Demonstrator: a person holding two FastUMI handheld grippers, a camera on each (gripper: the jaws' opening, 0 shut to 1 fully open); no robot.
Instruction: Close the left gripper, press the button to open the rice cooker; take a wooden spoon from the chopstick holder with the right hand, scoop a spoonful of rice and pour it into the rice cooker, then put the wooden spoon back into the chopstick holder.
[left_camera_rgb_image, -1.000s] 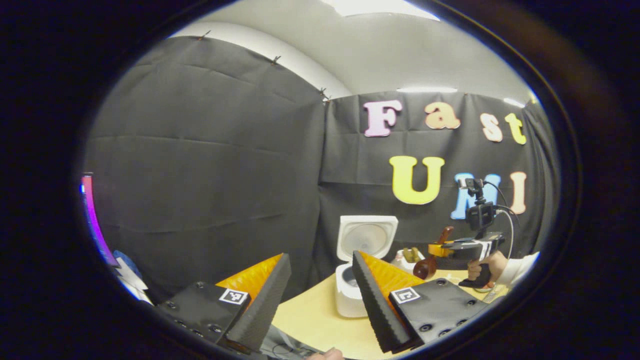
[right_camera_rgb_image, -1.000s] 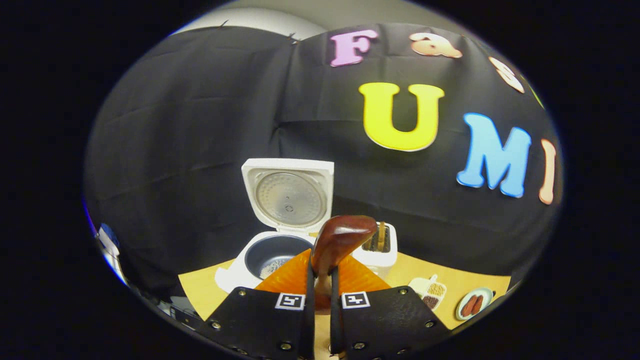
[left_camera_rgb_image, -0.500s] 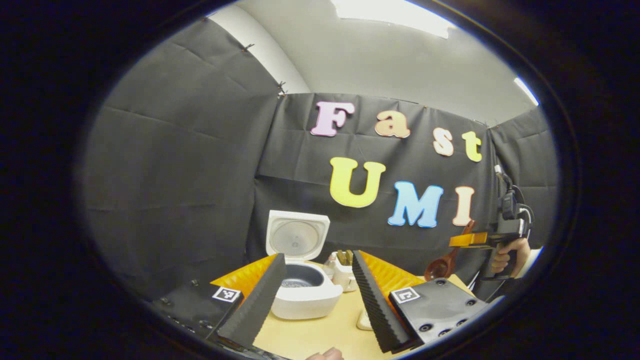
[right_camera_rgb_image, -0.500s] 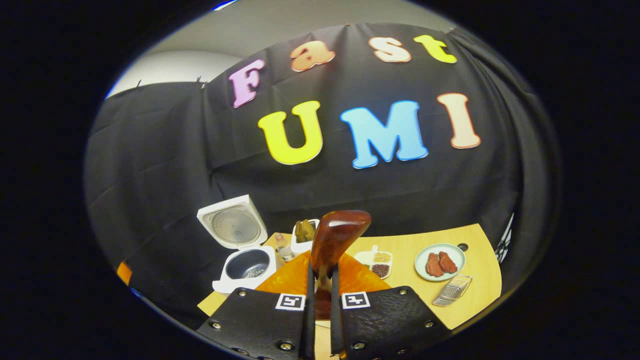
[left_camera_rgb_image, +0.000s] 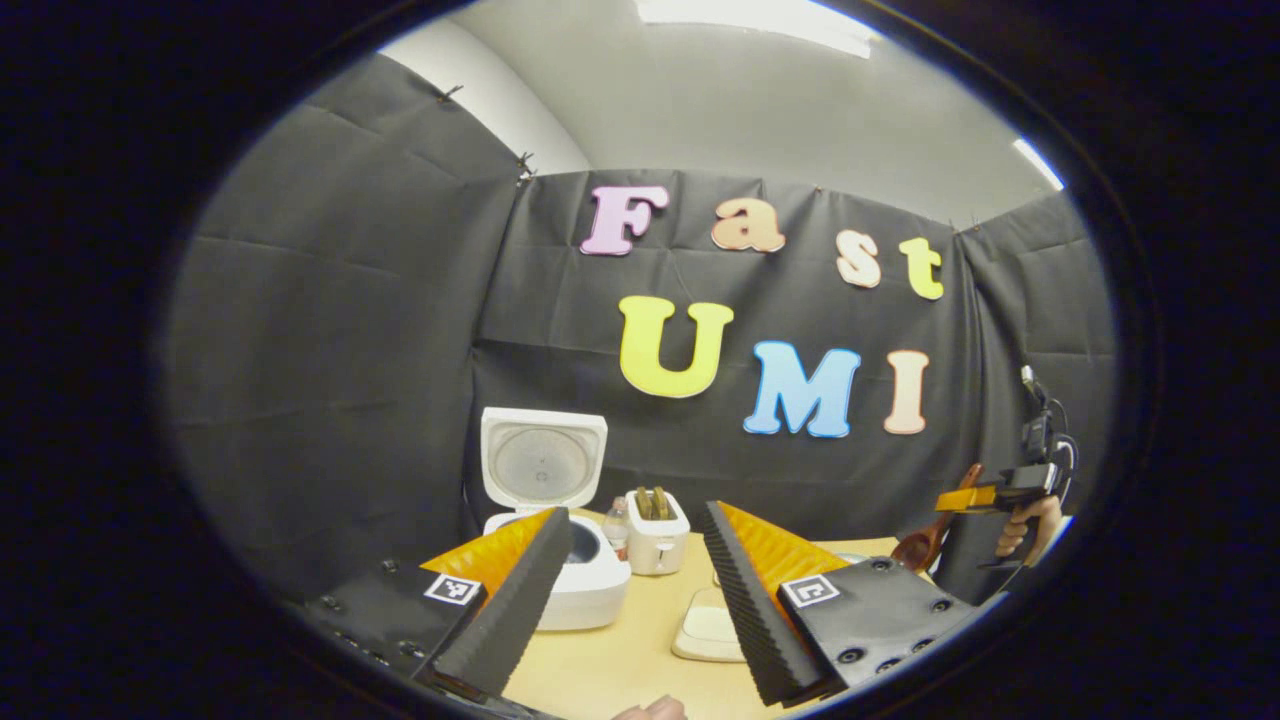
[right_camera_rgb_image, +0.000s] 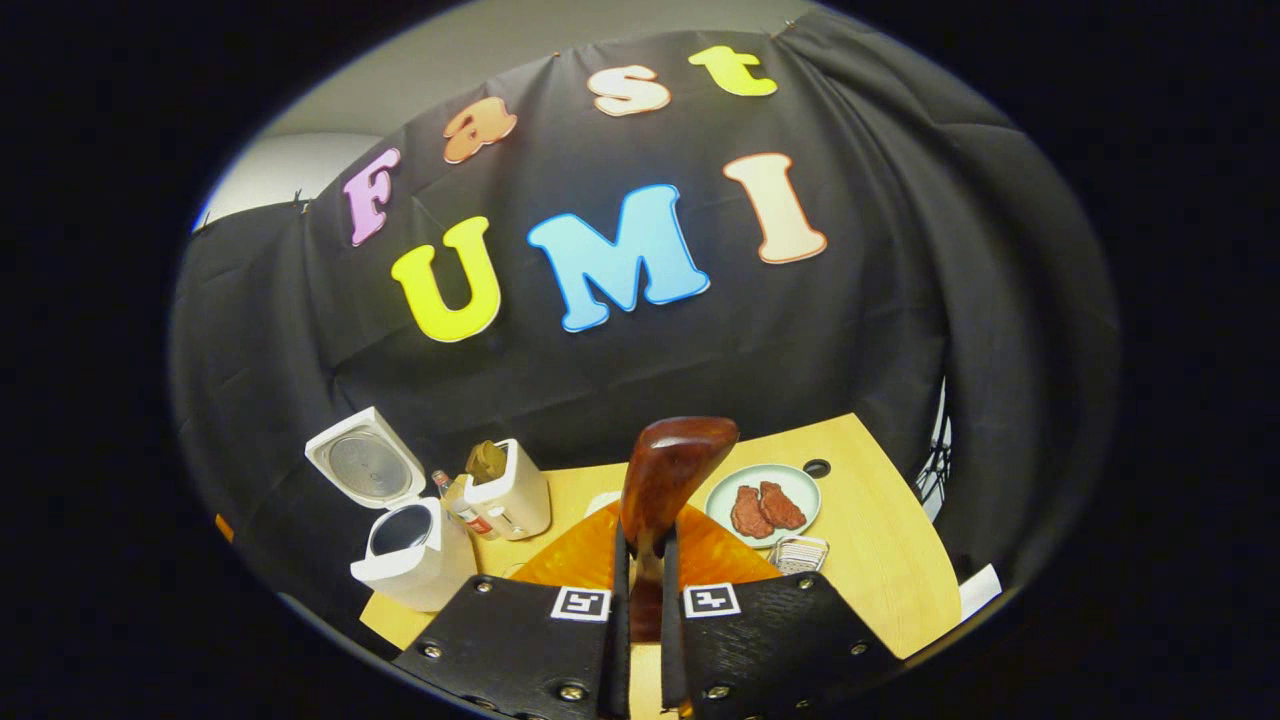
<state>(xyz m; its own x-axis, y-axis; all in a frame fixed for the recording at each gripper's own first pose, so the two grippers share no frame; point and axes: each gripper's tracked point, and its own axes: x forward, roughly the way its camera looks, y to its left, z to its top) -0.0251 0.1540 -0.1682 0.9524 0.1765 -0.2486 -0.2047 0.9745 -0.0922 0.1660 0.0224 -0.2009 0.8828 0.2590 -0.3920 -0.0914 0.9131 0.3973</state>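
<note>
The white rice cooker (left_camera_rgb_image: 590, 585) stands on the table with its lid (left_camera_rgb_image: 543, 465) raised. Beside it is the white chopstick holder (left_camera_rgb_image: 655, 535) with utensils in it. My left gripper (left_camera_rgb_image: 625, 600) is open and empty, well back from the cooker. Far right, a hand holds my right gripper (left_camera_rgb_image: 985, 495) in the air with the wooden spoon (left_camera_rgb_image: 925, 545) in it. In the right gripper view, my right gripper (right_camera_rgb_image: 640, 590) is shut on the dark brown wooden spoon (right_camera_rgb_image: 672, 478), high above the table. The cooker (right_camera_rgb_image: 410, 550) and holder (right_camera_rgb_image: 510, 490) lie lower left.
A plate (right_camera_rgb_image: 720, 490) with two red meat pieces and a metal grater (right_camera_rgb_image: 800, 552) sit on the wooden table (right_camera_rgb_image: 880, 540). A small bottle (right_camera_rgb_image: 460, 508) stands between cooker and holder. A pale dish (left_camera_rgb_image: 708, 625) lies near my left fingers.
My right gripper has drawn back and to the right with the spoon, away from the cooker. The left gripper's view has swung right, so the cooker sits further left.
</note>
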